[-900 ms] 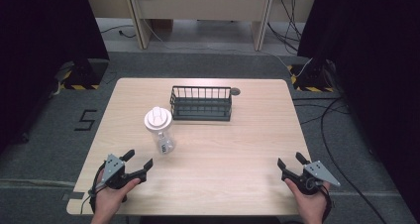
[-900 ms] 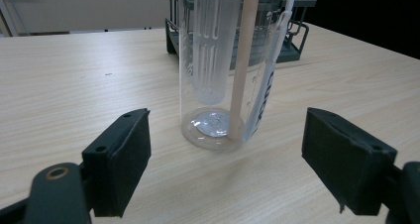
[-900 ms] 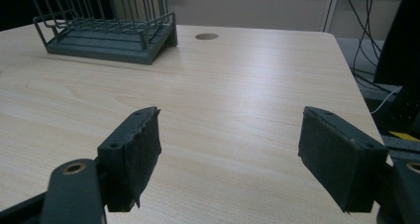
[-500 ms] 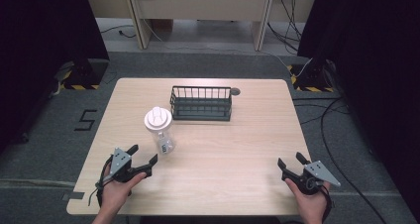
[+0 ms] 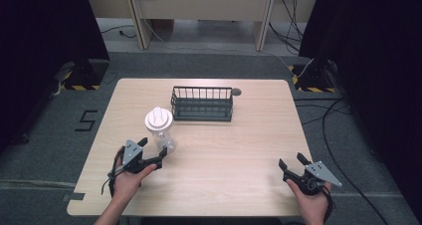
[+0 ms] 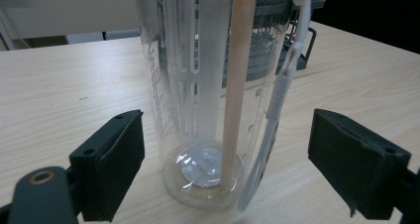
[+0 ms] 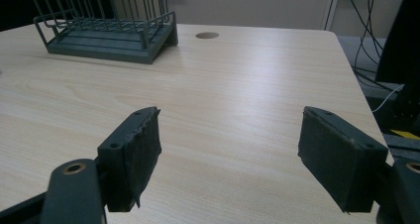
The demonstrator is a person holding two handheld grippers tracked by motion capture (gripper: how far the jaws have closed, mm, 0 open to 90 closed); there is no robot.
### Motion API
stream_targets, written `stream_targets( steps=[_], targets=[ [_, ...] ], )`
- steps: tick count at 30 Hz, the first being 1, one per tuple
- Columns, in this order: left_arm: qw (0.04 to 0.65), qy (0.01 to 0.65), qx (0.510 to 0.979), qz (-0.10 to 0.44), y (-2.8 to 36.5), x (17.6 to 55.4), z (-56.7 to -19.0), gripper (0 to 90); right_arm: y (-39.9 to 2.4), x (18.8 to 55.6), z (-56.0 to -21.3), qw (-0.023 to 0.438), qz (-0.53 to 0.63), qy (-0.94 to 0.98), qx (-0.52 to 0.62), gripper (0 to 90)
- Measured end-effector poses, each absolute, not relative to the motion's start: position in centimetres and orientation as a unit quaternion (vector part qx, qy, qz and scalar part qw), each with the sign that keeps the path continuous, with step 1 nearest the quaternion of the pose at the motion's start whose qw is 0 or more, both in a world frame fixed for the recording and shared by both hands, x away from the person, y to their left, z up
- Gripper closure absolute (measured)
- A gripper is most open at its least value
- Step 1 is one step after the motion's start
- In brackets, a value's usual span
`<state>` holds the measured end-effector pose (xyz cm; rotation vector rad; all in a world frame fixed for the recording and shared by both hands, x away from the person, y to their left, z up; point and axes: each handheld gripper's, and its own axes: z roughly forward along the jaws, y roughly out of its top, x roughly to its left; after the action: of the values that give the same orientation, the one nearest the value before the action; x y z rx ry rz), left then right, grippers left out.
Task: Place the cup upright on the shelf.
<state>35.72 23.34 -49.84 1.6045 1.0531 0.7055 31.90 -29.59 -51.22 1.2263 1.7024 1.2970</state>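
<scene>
- Clear plastic bottle (image 6: 208,85) stands between our left gripper's (image 5: 154,153) wide-open jaws, untouched.
- Our right gripper (image 5: 292,165) hovers wide open, holding nothing, over the table (image 5: 239,150).

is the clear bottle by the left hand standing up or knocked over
Upright. The clear bottle stands on its round base on the table, white lid on top. The left tool has its jaws open either side, not touching it.

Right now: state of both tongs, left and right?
Left tongs: open, jaws either side of the clear bottle, pads not touching it.
Right tongs: open, nothing between them, over bare table.
</scene>
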Motion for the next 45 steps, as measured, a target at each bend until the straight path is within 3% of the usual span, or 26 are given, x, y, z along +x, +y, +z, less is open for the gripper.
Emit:
stream_targets(
  steps=[25, 45],
  targets=[
    [0.532, 0.422, 0.676, 0.287, 22.8, 39.9, -50.9, 12.6, -29.6, 32.0, -51.2, 0.326, 0.495, 0.653, 0.471, 24.6],
    [0.544, 0.407, 0.676, 0.284, 23.1, 40.4, -51.3, 16.8, -29.5, 32.1, -51.2, 0.323, 0.492, 0.658, 0.469, 25.1]
  ],
)
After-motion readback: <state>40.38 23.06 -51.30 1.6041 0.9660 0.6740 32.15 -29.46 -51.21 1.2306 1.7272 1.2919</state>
